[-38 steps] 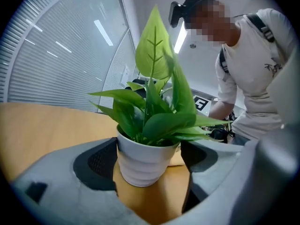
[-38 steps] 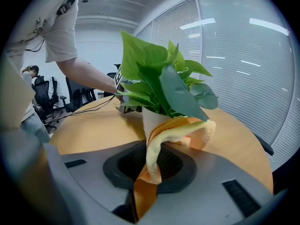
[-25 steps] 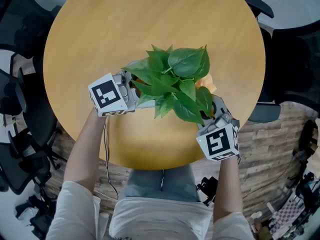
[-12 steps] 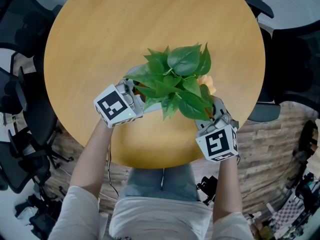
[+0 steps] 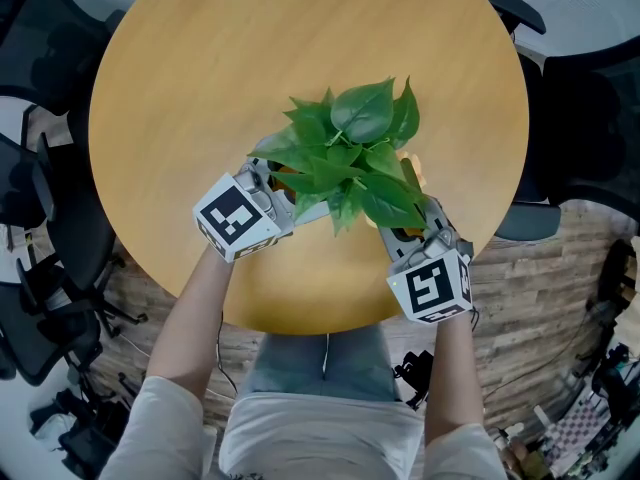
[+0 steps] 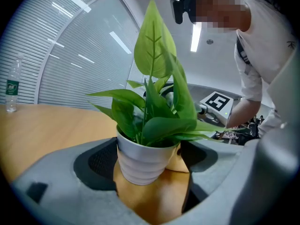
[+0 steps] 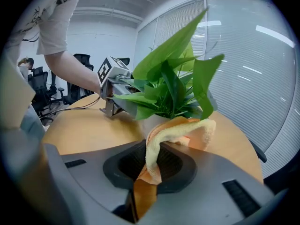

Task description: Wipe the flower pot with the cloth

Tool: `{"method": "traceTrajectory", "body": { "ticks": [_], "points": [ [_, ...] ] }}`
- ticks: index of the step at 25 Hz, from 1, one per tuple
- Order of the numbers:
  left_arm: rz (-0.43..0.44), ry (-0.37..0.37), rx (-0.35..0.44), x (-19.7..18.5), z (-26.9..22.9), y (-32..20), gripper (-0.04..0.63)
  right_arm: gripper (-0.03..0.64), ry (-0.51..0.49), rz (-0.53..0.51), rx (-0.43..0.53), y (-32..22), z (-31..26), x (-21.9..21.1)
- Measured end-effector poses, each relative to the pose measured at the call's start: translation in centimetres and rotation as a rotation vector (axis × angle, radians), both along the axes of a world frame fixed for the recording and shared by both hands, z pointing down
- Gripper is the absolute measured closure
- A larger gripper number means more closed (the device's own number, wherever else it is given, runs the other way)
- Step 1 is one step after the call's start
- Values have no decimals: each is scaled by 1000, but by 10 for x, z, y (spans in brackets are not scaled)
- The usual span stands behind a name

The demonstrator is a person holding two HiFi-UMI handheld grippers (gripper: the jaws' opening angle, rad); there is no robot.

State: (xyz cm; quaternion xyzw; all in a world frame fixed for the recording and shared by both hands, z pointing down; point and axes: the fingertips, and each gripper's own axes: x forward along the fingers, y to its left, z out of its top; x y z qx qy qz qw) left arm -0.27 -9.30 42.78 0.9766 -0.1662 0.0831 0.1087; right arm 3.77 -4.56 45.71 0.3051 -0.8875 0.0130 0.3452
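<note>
Flower pot [image 6: 143, 161], white and ribbed with a broad-leaved green plant [image 5: 350, 158] in it, stands on the round wooden tabletop [image 5: 200, 88] toward the person's side. The left gripper [image 5: 272, 190] has its fingers clasped on the pot's two sides. The right gripper [image 5: 415, 216] comes in from the opposite side, its fingers pinched on an orange cloth [image 7: 176, 130]. The cloth arches up from them and lies against the pot's wall under the leaves. A water bottle [image 6: 11, 86] stands well apart at the far edge.
</note>
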Motion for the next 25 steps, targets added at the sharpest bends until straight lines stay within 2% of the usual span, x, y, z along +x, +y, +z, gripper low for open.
{"method": "traceTrajectory", "body": {
  "ticks": [11,25],
  "points": [
    [-91,-34,-19,6,2,0,170,565,-7,-14,-3,6,2,-3],
    [-336,-65,-60,8,2,-3,170,565,-26,-24,-3,10,1,-10]
  ]
}}
